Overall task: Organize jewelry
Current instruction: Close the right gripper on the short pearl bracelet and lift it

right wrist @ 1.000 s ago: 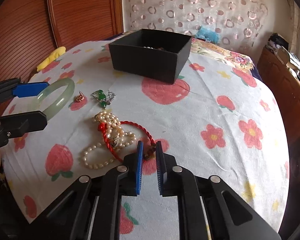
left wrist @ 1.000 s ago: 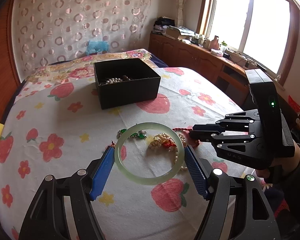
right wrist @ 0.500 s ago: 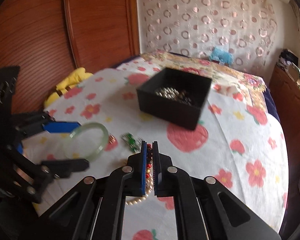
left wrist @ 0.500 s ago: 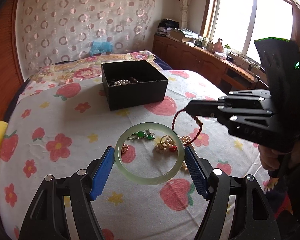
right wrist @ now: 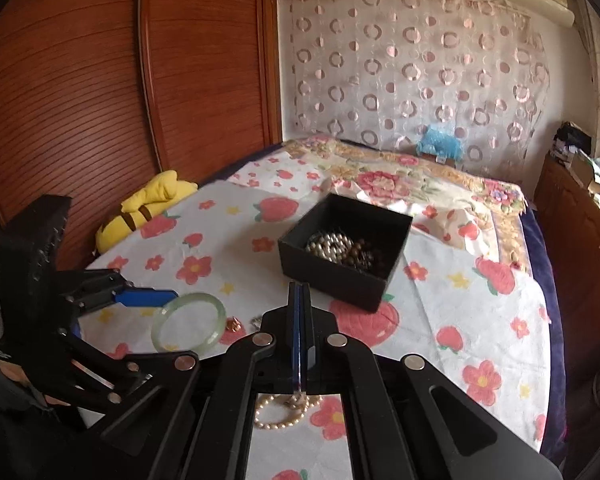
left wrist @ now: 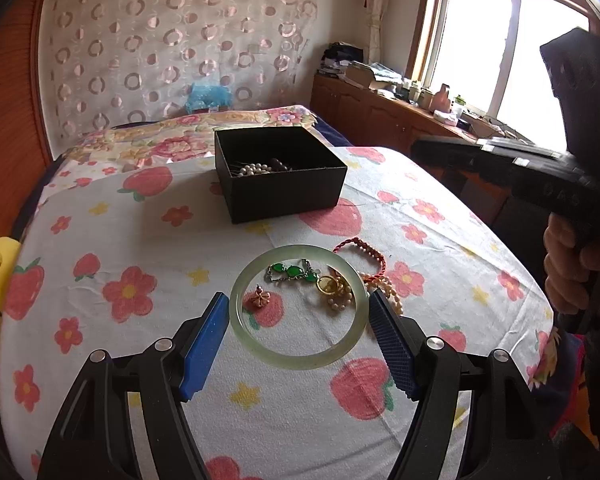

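Observation:
My left gripper [left wrist: 298, 314] is shut on a pale green jade bangle [left wrist: 260, 350] and holds it above the bed; it also shows in the right wrist view [right wrist: 188, 322]. Below it lie a green-stone piece [left wrist: 292, 271], a gold ring [left wrist: 327, 285], a small copper charm [left wrist: 260, 299], pearls [left wrist: 390, 294] and a red cord bracelet [left wrist: 364, 250]. My right gripper [right wrist: 300, 292] is shut with nothing visible between its fingers, raised above the pile and pointing at the black box [right wrist: 376, 292]. The black box [left wrist: 280, 196] holds pearls [right wrist: 332, 246] and dark beads.
The bed has a strawberry and flower sheet [left wrist: 140, 240]. A yellow plush toy [right wrist: 148, 204] lies at its left edge by the wooden wardrobe [right wrist: 100, 100]. A wooden cabinet [left wrist: 380, 116] with clutter runs under the window on the right.
My right gripper lifted the red cord bracelet off the pile, then rose higher; the bracelet now lies on the sheet again beside the pearls. My left gripper kept hold of the bangle.

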`<action>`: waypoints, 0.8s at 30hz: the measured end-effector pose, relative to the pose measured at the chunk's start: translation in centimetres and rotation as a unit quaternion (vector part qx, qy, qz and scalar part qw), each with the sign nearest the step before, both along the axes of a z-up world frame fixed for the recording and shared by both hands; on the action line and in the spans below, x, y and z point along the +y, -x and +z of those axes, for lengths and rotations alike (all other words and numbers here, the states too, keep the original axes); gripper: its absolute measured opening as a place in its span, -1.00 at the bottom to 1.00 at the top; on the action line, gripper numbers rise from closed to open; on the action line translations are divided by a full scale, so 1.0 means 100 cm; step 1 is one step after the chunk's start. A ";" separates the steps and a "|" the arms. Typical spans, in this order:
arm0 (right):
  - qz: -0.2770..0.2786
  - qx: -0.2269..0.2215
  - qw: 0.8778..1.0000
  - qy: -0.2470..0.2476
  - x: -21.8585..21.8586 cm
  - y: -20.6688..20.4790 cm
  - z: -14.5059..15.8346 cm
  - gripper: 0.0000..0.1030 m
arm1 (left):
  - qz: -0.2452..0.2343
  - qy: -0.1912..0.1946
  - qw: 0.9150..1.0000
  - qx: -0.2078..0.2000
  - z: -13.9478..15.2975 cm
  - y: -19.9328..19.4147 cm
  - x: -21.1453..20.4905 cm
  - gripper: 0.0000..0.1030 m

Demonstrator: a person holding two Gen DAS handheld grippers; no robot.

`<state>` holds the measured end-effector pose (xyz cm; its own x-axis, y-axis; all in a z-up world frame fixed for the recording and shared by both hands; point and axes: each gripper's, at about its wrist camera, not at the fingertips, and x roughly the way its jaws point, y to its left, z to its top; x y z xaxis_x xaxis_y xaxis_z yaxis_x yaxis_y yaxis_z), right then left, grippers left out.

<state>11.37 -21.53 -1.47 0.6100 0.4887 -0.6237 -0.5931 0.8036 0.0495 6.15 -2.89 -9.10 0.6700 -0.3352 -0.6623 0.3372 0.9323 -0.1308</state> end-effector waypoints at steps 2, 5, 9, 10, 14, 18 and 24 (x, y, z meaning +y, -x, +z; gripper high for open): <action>-0.002 0.016 1.000 0.008 -0.001 0.000 -0.015 -0.99 | 0.000 0.000 1.000 0.000 0.000 0.000 0.000 0.33; -0.010 0.031 0.999 0.023 -0.001 0.002 -0.038 -0.98 | 0.001 -0.001 1.000 0.001 0.001 -0.001 -0.001 0.33; -0.014 0.055 0.997 0.042 -0.003 0.007 -0.067 -0.92 | 0.003 -0.001 1.000 0.002 0.001 -0.001 -0.001 0.33; -0.014 0.063 0.997 0.045 -0.003 0.008 -0.073 -0.91 | 0.003 -0.001 1.000 0.003 0.001 -0.001 -0.001 0.33; -0.017 0.082 0.995 0.052 -0.004 0.010 -0.090 -0.62 | 0.000 -0.002 1.000 0.002 0.002 -0.001 -0.002 0.33; -0.018 0.093 0.994 0.059 -0.001 0.008 -0.099 -0.61 | -0.002 -0.003 1.000 0.002 0.001 0.000 -0.004 0.33; -0.023 0.082 0.992 0.097 0.004 0.007 -0.104 -0.88 | -0.003 -0.002 1.000 0.003 -0.001 0.000 -0.003 0.33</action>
<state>10.66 -21.18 -11.85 0.5106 0.3240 -0.7964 -0.5529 0.8331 -0.0155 6.12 -3.15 -9.18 0.6641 -0.3362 -0.6678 0.3418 0.9309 -0.1288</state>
